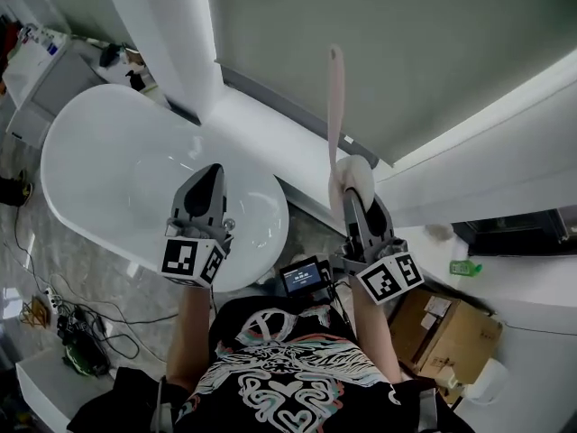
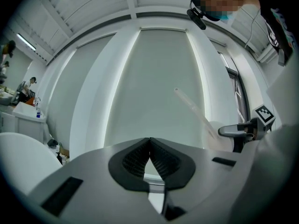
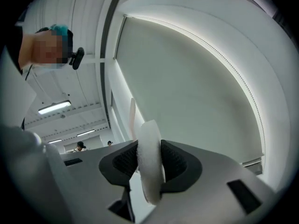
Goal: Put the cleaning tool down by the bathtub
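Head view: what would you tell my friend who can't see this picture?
Seen from above, a person's right gripper clamps a cleaning tool by its white pad, the long pale handle sticking out ahead. The left gripper, shut and empty, shows over the near end of a white bathtub.
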Demonstrator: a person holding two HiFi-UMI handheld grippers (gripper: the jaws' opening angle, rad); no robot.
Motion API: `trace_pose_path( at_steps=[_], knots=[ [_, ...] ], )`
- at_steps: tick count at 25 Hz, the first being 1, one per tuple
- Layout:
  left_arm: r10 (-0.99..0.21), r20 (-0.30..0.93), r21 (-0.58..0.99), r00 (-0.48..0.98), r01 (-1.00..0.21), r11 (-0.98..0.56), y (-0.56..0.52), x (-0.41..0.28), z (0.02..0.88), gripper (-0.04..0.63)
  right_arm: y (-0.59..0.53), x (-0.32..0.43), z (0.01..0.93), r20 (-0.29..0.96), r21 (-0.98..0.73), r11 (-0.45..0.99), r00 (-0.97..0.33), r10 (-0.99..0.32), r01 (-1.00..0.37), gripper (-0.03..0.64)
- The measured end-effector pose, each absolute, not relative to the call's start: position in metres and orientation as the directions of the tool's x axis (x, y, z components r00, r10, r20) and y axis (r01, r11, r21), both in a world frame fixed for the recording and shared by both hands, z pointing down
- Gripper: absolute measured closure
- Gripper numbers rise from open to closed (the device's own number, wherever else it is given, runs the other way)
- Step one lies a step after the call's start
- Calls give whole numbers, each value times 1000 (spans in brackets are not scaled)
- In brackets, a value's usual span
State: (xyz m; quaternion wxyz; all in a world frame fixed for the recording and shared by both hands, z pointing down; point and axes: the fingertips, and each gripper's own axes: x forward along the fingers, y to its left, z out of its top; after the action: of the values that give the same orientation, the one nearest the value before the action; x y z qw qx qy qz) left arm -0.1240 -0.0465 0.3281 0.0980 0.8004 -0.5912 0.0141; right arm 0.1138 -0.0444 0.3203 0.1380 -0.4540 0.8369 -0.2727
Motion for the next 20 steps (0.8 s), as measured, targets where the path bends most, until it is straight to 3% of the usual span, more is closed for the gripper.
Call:
trace_pose_path(
  at_steps=[20],
  knots=[
    [-967, 135, 122, 214, -973, -198, -101, -157, 336, 578, -117, 85, 347, 32, -596, 471, -606, -795, -650, 471]
  ],
)
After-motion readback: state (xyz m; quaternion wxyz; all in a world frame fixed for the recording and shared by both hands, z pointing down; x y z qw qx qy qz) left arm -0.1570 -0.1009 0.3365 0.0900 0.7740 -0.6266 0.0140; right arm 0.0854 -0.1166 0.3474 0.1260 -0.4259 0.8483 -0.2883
